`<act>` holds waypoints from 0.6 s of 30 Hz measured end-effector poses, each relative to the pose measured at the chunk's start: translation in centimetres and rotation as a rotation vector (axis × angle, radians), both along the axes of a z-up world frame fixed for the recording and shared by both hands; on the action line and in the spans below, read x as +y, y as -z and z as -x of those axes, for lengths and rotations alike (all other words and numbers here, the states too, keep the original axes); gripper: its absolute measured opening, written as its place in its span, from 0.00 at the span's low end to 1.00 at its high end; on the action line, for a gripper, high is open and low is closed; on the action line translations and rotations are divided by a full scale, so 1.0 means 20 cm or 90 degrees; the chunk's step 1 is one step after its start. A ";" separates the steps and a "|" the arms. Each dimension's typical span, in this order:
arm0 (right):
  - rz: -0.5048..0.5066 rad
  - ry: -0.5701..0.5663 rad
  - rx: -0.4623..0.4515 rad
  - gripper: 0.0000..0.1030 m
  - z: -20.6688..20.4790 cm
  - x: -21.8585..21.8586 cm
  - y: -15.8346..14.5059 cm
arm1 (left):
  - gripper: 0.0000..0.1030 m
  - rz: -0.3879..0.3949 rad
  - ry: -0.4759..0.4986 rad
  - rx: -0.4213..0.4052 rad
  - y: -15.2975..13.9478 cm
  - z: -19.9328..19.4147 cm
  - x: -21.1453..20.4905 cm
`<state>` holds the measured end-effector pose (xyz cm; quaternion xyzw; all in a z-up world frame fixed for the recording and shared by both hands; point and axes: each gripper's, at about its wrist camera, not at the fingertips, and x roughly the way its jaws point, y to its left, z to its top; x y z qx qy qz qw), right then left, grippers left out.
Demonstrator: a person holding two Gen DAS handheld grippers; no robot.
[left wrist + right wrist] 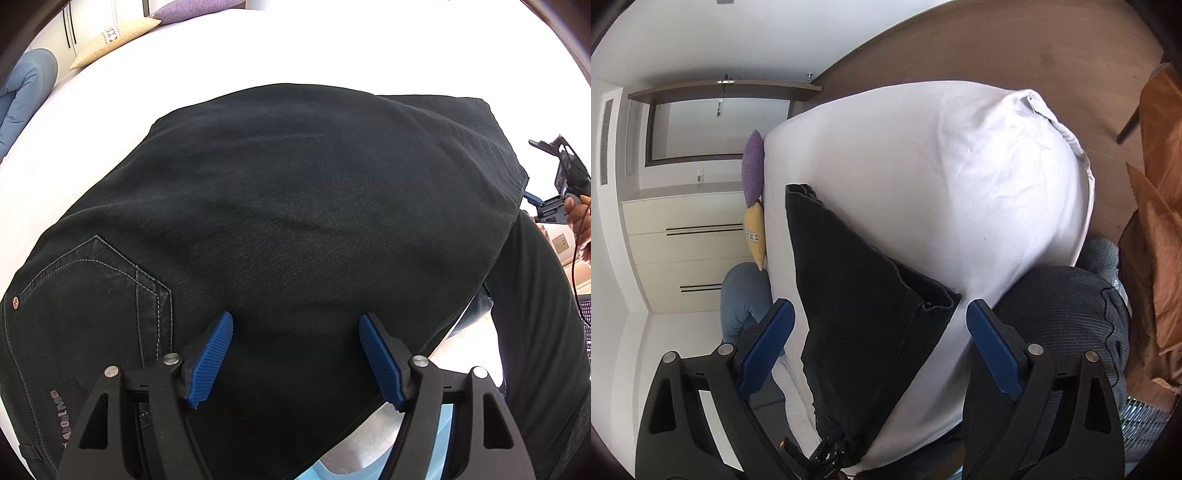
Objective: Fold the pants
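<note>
Left wrist view looks steeply down, close over the pants (pixel 288 221); right wrist view shares them from the side.

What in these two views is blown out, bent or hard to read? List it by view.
Left wrist view: the white bed sheet is blown out, the black pants keep only faint weave, and fisheye bulges everything. Right wrist view: the sheet keeps its wrinkles, the wood floor curves, and dark vignette fills the corners.
</note>
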<state>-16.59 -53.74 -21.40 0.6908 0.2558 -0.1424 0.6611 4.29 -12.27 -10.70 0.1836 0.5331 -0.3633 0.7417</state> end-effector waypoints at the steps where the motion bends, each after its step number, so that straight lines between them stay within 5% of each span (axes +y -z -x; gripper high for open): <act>1: -0.006 -0.002 0.000 0.92 -0.02 0.00 0.01 | 0.71 0.000 0.000 0.000 0.00 0.00 0.01; 6: -0.045 0.023 -0.024 0.90 -0.04 0.01 0.10 | 0.71 0.002 0.002 -0.001 0.01 0.01 0.00; 18: -0.128 0.098 -0.293 0.65 -0.01 0.11 0.19 | 0.71 0.004 0.002 0.000 0.01 0.00 0.03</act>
